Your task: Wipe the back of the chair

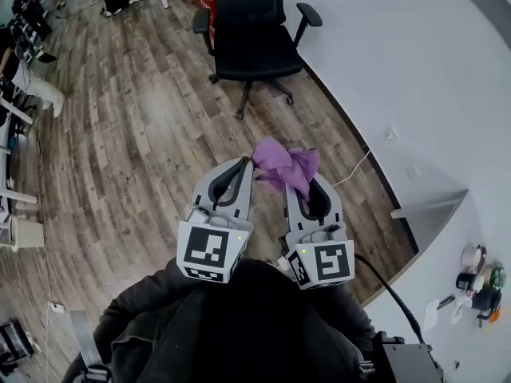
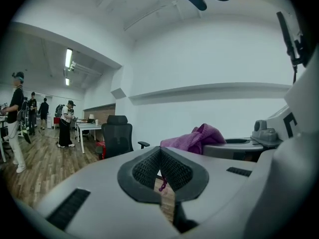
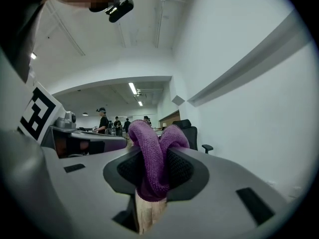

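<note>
Wood-plank floor [image 1: 144,134] runs along a white wall [image 1: 399,46], and the black chair [image 1: 251,30] stands at 12 o'clock in the head view, seat toward the person, well apart from both tools. The right hand-held gripper [image 1: 297,182] is clamped on a bunched purple cloth [image 1: 286,164], whose folds bulge out above its pads, likely so it presents a soft wad for wiping. The left hand-held gripper [image 1: 242,166] has its jaws closed on nothing, held level just beside the other at its 9 o'clock. Small pots [image 1: 479,282] at 4 o'clock are too small to tell their contents. The chair's back looks untouched; wiping seems not yet begun.
</note>
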A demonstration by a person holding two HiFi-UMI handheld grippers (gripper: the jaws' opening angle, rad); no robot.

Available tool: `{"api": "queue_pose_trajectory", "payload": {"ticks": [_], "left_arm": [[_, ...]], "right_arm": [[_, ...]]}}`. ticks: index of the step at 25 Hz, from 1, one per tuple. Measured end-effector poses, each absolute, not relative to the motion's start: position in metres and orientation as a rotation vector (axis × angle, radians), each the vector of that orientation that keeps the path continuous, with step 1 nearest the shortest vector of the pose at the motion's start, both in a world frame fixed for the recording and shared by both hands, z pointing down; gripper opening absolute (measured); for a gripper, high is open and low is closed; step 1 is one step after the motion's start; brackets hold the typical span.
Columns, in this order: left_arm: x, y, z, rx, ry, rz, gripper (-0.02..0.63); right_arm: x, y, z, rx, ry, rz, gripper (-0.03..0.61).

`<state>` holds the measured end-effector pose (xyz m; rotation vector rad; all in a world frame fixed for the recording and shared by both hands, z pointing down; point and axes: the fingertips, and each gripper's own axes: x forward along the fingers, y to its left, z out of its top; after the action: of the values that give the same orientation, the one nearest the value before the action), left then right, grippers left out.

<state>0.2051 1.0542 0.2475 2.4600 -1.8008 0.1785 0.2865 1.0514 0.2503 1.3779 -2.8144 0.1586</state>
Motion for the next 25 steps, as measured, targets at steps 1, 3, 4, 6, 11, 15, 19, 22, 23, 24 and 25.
{"api": "queue_pose_trajectory", "payload": {"ticks": [1, 3, 4, 6, 11, 15, 19, 22, 23, 24, 25], "left_arm": [[0.192, 1.043, 0.245, 2.458, -1.807, 0.167, 0.003], [0.167, 1.025, 0.24, 2.456, -1.821, 0.147, 0.003], [0.155, 1.017, 0.238, 2.453, -1.828, 0.135, 0.003], [0.132, 1.005, 0.238, 2.436, -1.84, 0.107, 0.003], [0.104, 0.972, 0.254, 2.373, -1.815, 0.082, 0.003], [0.109, 0.945, 0.261, 2.373, -1.791, 0.101, 0.003], [0.118, 0.908, 0.273, 2.358, -1.777, 0.158, 0.003], [0.133, 0.872, 0.278, 2.366, -1.762, 0.205, 0.003], [0.139, 0.86, 0.282, 2.367, -1.753, 0.222, 0.003], [0.147, 0.847, 0.286, 2.368, -1.741, 0.241, 0.003], [0.155, 0.833, 0.291, 2.367, -1.728, 0.263, 0.003]], "right_arm": [[0.273, 1.04, 0.248, 1.369, -2.819, 0.156, 0.1], [0.247, 1.019, 0.243, 1.355, -2.825, 0.146, 0.1], [0.236, 1.012, 0.241, 1.349, -2.829, 0.137, 0.1], [0.214, 0.999, 0.238, 1.335, -2.84, 0.123, 0.1], [0.186, 0.965, 0.241, 1.302, -2.833, 0.123, 0.1], [0.197, 0.934, 0.245, 1.351, -2.805, 0.125, 0.1], [0.213, 0.893, 0.256, 1.393, -2.792, 0.177, 0.1], [0.23, 0.856, 0.261, 1.431, -2.791, 0.191, 0.1], [0.236, 0.843, 0.265, 1.438, -2.787, 0.196, 0.1], [0.243, 0.83, 0.269, 1.446, -2.781, 0.208, 0.1], [0.251, 0.816, 0.274, 1.454, -2.775, 0.223, 0.1]]}}
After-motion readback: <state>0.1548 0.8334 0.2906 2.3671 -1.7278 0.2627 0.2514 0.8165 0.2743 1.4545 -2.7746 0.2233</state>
